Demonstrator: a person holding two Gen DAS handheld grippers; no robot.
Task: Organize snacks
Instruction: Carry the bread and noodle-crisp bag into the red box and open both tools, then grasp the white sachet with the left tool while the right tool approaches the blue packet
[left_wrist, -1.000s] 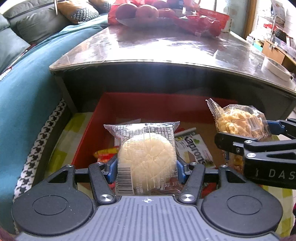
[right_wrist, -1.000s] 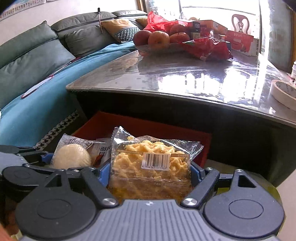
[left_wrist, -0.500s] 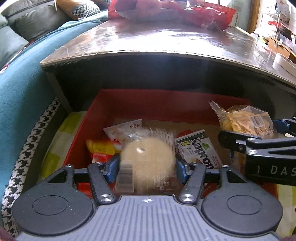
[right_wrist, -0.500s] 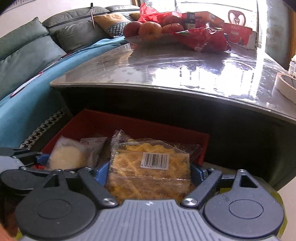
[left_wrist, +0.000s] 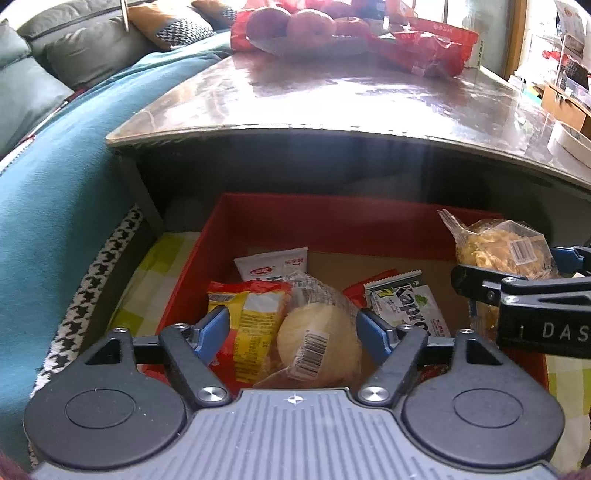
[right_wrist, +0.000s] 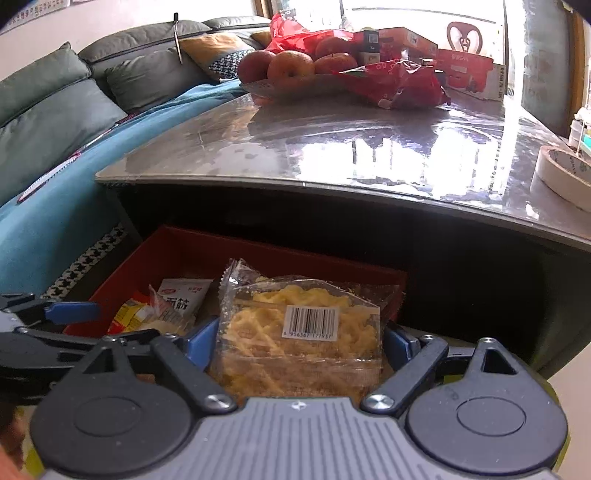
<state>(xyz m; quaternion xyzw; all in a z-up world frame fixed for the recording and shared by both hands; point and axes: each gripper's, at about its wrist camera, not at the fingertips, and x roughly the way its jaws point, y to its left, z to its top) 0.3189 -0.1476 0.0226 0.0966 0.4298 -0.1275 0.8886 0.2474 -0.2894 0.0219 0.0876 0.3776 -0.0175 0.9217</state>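
A red box (left_wrist: 332, 225) sits under the table edge and holds several snack packets. My left gripper (left_wrist: 293, 326) is open above it. The round pale cake packet (left_wrist: 319, 343) lies loose in the box between its fingers, tilted against a yellow packet (left_wrist: 255, 325). A green-and-white packet (left_wrist: 410, 306) and a white packet (left_wrist: 275, 264) lie beside it. My right gripper (right_wrist: 299, 343) is shut on a clear packet of yellow noodle snack (right_wrist: 303, 332), held over the box's right side; the packet also shows in the left wrist view (left_wrist: 502, 251).
A glossy table top (right_wrist: 351, 147) overhangs the box, carrying a dish of apples (right_wrist: 291, 70), a red bag (right_wrist: 399, 85), cartons and a tape roll (right_wrist: 561, 173). A teal-covered sofa (left_wrist: 55, 177) is on the left. A yellow-checked cloth (left_wrist: 147, 291) lies under the box.
My left gripper opened and let go of the round cake packet, which dropped into the red box. The right gripper kept its hold on the noodle packet and stayed over the box.
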